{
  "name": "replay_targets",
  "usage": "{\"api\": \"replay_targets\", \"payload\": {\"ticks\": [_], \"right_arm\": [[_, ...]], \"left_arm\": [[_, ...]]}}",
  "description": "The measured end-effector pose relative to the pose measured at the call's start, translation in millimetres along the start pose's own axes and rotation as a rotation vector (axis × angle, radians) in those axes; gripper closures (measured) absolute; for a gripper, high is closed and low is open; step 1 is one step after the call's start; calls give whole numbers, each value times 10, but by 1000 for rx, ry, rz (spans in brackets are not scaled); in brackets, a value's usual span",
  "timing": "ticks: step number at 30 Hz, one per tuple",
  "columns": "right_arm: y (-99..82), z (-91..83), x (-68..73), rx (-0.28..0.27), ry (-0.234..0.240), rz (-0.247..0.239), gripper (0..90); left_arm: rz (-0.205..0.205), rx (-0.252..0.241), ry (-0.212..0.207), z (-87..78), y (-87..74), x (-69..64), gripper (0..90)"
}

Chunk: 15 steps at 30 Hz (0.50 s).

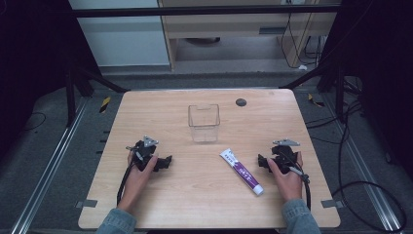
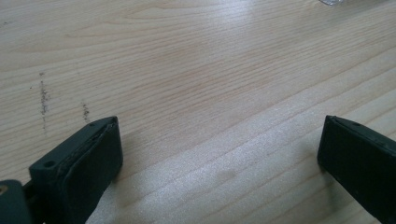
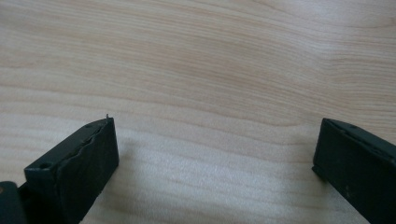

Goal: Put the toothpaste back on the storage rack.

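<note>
Left gripper (image 1: pixel 168 161) rests low on the table (image 1: pixel 195 204), left of centre; in the left gripper view its jaws stand wide apart over bare wood, nothing between them. It sits well apart from the tube, so it looks idle for now.

Centre, toward the far edge: clear plastic box (image 1: pixel 204 123), upright, open at the top, nothing in it as far as the high view lets me tell. A small dark disc (image 1: pixel 241 102) lies beyond it to the right, clear of the work.

Right of centre: toothpaste tube (image 1: pixel 241 171), white and purple, lying flat and slanted, flat end toward the box, cap end toward the person. It is near the right gripper (image 1: pixel 262 162) but not touching it.

Right gripper: jaws spread wide in the right gripper view, bare table between them, no tube there.

Judgement: the step in hand is likely the right gripper's approach to the tube.
- Turn the wrist so the jaws straddle the tube across its width, not along it.
- Take it mid-body, where it is firm enough to hold.
- Come down low; the tube lies flat.
- Close gently, since a soft tube may squash or slip.
</note>
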State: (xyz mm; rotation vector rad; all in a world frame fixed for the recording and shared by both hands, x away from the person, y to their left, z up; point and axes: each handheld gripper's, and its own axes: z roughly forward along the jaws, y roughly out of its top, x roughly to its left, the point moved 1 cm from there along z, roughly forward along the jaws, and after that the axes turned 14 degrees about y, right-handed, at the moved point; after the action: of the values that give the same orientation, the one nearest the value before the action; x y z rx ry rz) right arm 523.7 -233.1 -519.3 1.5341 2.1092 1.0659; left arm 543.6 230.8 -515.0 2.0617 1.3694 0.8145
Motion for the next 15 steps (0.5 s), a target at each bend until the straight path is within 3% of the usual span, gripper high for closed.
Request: {"api": "replay_targets", "payload": {"ticks": [4,15], "right_arm": [[-27,-33,-8,7,29,-20,3],[-42,-50,-16,5,32,-27,8]], "left_arm": [[1,1,1,-3,-1,-3,0],[1,-1,-1,-1,0,-6,0]]}}
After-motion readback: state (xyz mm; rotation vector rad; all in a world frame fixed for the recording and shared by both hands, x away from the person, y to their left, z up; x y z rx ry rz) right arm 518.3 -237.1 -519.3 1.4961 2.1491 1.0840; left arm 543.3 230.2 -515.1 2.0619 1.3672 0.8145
